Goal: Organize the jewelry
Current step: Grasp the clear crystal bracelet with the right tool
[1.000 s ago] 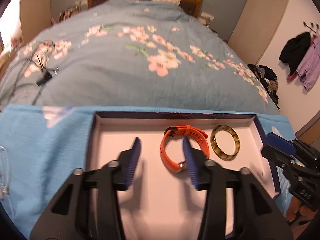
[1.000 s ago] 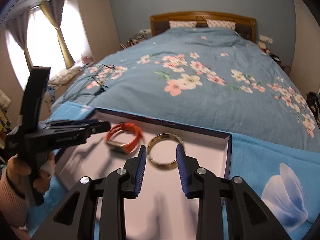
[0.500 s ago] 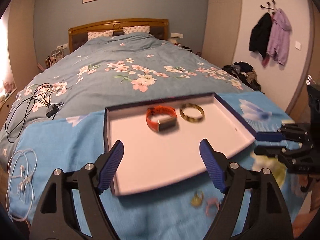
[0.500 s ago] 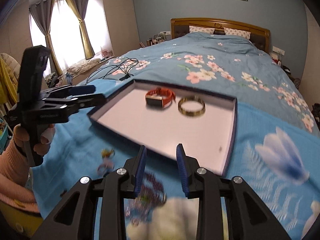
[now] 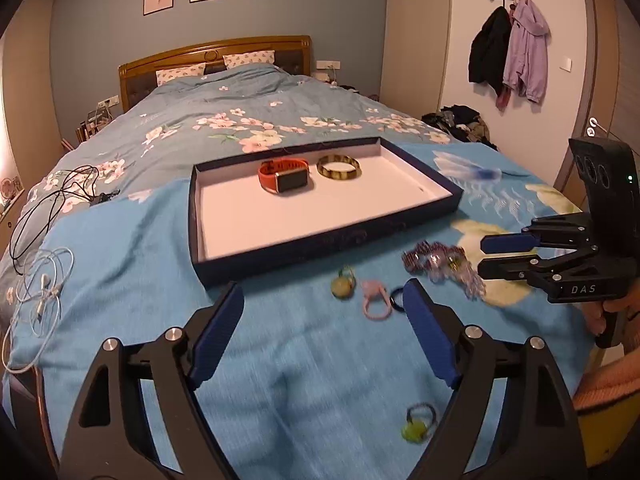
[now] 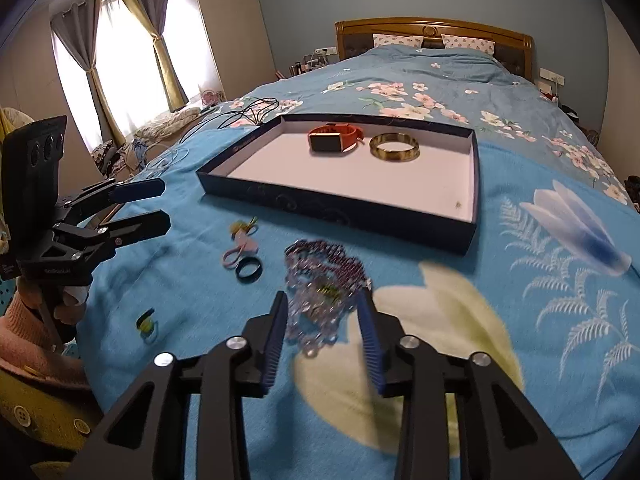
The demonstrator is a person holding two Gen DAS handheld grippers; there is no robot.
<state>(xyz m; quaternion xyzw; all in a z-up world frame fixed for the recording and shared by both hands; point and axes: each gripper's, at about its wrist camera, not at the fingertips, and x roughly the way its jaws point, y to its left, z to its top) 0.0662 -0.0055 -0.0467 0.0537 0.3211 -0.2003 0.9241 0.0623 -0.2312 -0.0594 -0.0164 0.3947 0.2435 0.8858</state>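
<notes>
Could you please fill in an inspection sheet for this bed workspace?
Surface: light blue floral blanket on the bed.
Job's things: orange smartwatch and amber bangle in dark blue shallow tray; beaded bracelet pile, pink ring, black ring, two yellow-green rings on blanket.
Clutter: nothing seen.
Grippers: left gripper opening, empty; right gripper opening, over the beads.
Cables: white earphones, black cable.
Surroundings: hanging coats.

Watch (image 5: 285,175) and bangle (image 5: 338,167) side by side in tray (image 5: 256,254), rings (image 5: 374,298), seemingly bracelets (image 5: 440,264) before it
</notes>
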